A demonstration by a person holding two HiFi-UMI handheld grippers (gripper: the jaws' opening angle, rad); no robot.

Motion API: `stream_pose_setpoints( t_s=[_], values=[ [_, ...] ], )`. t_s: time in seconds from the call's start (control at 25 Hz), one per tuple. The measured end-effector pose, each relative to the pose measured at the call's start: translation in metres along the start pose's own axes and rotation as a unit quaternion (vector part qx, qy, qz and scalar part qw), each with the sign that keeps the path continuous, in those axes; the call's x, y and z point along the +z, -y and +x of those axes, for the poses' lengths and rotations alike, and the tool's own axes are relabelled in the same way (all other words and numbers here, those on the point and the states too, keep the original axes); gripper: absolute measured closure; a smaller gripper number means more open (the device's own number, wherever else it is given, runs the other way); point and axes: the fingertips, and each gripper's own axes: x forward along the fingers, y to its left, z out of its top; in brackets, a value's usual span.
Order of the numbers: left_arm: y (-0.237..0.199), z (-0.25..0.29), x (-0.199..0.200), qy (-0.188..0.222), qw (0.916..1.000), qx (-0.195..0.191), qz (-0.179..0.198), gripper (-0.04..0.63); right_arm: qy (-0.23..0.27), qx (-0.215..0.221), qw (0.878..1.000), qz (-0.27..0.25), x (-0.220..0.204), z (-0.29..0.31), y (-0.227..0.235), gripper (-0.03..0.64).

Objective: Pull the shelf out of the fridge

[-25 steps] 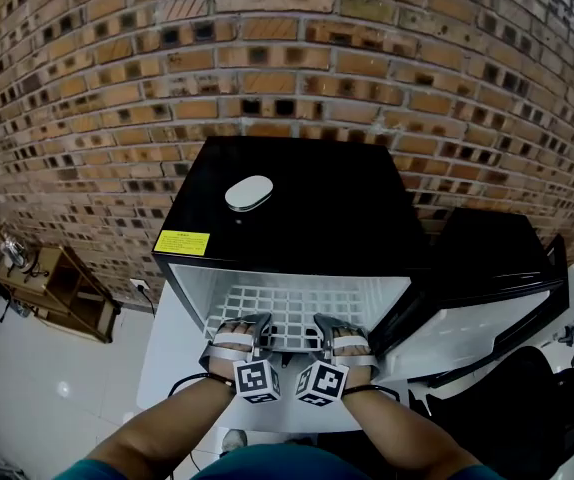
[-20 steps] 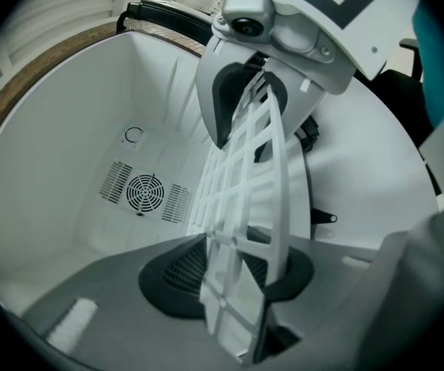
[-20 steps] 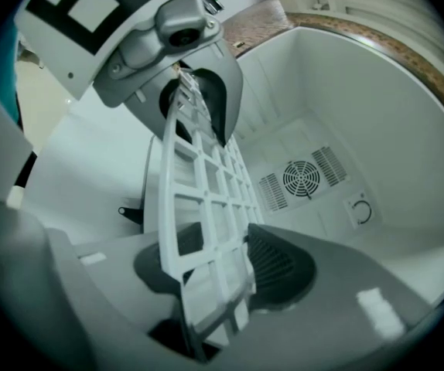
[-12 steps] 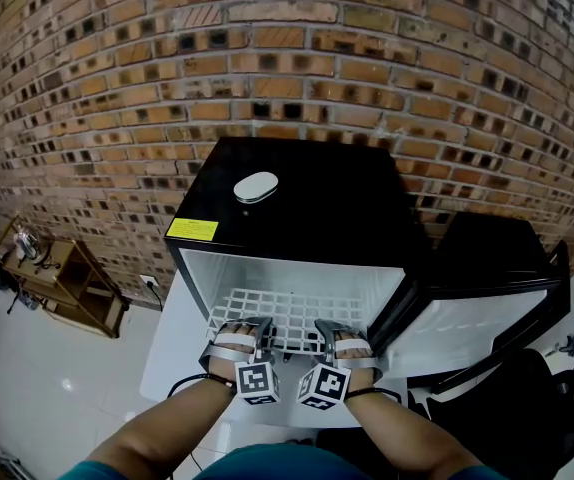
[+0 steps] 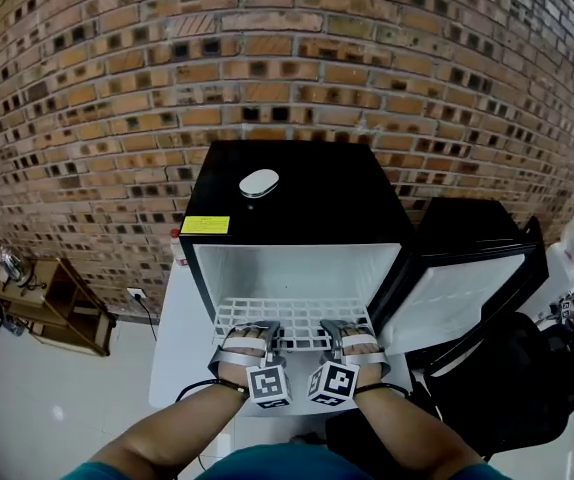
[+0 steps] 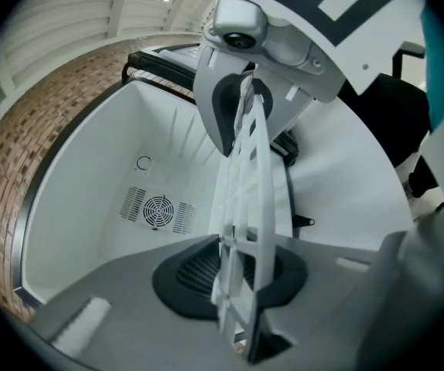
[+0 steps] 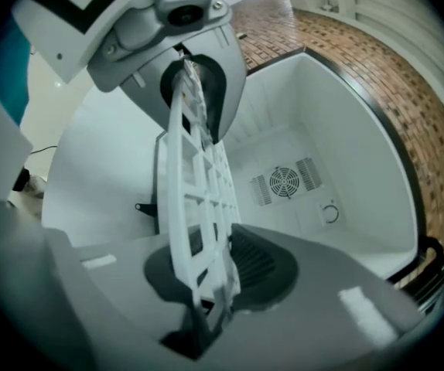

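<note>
The white lattice plastic shelf [image 5: 292, 314] spans lower centre, long axis left-right; left gripper [image 5: 267, 330] and right gripper [image 5: 333, 329], jaws just closed, clamp its lower edge.

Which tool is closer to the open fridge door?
The right tool, on the door's side; the left tool sits farther over. Both have just been closing on the white shelf.

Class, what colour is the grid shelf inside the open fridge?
White; the flat grid shelf shows best in the right gripper view.
</note>
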Motion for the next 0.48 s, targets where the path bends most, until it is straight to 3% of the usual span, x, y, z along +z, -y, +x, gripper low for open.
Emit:
stream_pose_setpoints(
  t_s=[0.2, 0.48],
  values=[
    [0.014, -0.023, 0.003, 0.026, 0.9994, -0.018, 0.012, 0.549, -0.026, 0.007, 1.0, 0.001, 0.004, -0.025, -0.016, 0.568],
    [0.065, -0.066, -0.009, 0.039, 0.9947, -0.095, -0.003, 0.546, -0.044, 0.07, 0.997, 0.012, 0.022, -0.067, -0.069, 0.571]
  ],
)
